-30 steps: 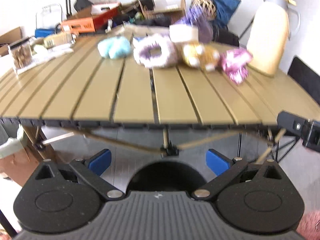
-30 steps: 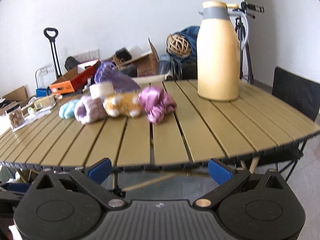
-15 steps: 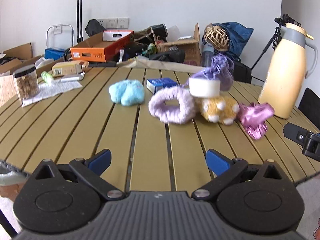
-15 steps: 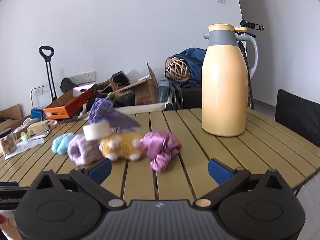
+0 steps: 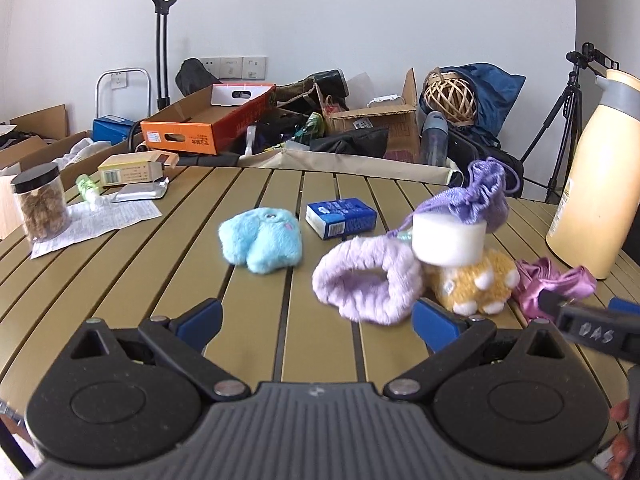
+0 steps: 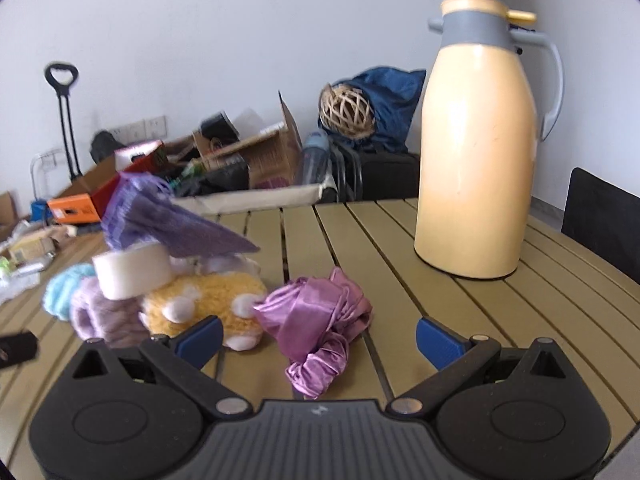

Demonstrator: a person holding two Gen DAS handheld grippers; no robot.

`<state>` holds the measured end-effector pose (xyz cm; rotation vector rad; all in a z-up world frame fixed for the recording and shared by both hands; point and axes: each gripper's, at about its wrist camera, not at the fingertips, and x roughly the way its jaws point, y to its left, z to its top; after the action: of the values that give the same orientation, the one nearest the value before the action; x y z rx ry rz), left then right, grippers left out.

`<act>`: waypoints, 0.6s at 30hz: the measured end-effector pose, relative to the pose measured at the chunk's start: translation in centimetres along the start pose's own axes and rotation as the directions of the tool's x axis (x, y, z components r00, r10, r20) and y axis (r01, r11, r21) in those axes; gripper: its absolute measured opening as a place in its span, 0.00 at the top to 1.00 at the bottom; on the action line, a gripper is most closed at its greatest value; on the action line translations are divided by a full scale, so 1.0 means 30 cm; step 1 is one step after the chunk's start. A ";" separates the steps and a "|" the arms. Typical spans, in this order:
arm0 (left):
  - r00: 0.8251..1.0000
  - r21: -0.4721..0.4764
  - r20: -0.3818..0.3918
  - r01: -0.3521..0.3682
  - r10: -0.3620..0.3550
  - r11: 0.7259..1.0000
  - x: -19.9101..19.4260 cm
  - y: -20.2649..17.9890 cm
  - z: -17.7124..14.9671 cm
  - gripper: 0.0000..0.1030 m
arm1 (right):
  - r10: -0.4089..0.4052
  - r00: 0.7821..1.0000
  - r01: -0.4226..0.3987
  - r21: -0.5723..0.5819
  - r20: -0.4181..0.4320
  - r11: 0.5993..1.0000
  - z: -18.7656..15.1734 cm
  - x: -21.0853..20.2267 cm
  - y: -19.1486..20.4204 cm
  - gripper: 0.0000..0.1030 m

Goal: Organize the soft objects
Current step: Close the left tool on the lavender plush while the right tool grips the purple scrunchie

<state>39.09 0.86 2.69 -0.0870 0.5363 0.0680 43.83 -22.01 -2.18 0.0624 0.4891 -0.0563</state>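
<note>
While both tools hang low over the near part of the slatted table point(image 5: 120, 280), the soft things sit in a loose row ahead of them.

Left gripper point(image 5: 316, 316): released, blue pads wide apart, nothing between them; the lilac fuzzy band point(image 5: 368, 280) lies just ahead, toward the right pad.
Right gripper point(image 6: 318, 334): released too, empty; the pink satin scrunchie point(image 6: 320, 320) lies between its pads, close in front, not gripped.
Soft row: blue plush point(image 5: 262, 244) stands apart on the left; the lilac band touches the yellow plush paw point(image 5: 474, 280), which touches the scrunchie.
On top: a white foam ring point(image 5: 448, 238) rests over the band and the paw, with a purple drawstring pouch point(image 5: 472, 200) behind and partly over it.
Hard things: small blue carton point(image 5: 340, 218) behind the row; cream thermos jug point(image 6: 476, 160) upright, well right of the scrunchie.
Open room: bare slats between the left gripper and the blue plush, and between the scrunchie and the jug.
Edges: the near table edge is hidden under both grippers.
Hard to make out: the pouch is motion-blurred in the right view; the jug is cut off in the left view.
</note>
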 end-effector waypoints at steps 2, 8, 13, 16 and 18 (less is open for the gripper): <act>1.000 0.002 -0.003 0.008 -0.008 1.000 0.023 0.001 0.012 0.00 | -0.018 0.999 0.017 -0.008 -0.028 1.000 0.001 0.044 0.010 0.04; 0.999 0.056 -0.021 0.036 -0.035 0.998 0.093 -0.006 0.028 0.00 | -0.018 0.996 0.020 0.019 -0.088 1.000 0.020 0.148 0.012 0.28; 0.997 0.065 -0.037 0.064 -0.062 0.996 0.136 -0.007 0.033 0.00 | 0.008 0.994 -0.001 0.068 -0.104 0.998 0.011 0.170 0.005 0.61; 0.997 0.073 -0.031 0.079 -0.077 0.994 0.152 -0.009 0.036 0.00 | 0.016 0.995 -0.005 0.108 -0.096 0.994 0.001 0.148 -0.014 0.63; 0.996 0.067 -0.022 0.084 -0.083 0.994 0.163 -0.012 0.039 0.00 | 0.015 0.997 -0.005 0.121 -0.081 0.993 -0.002 0.128 -0.024 0.64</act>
<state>43.90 0.83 1.20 -0.0434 0.5534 -0.0329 47.14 -22.87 -4.08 0.1860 0.5672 -0.0736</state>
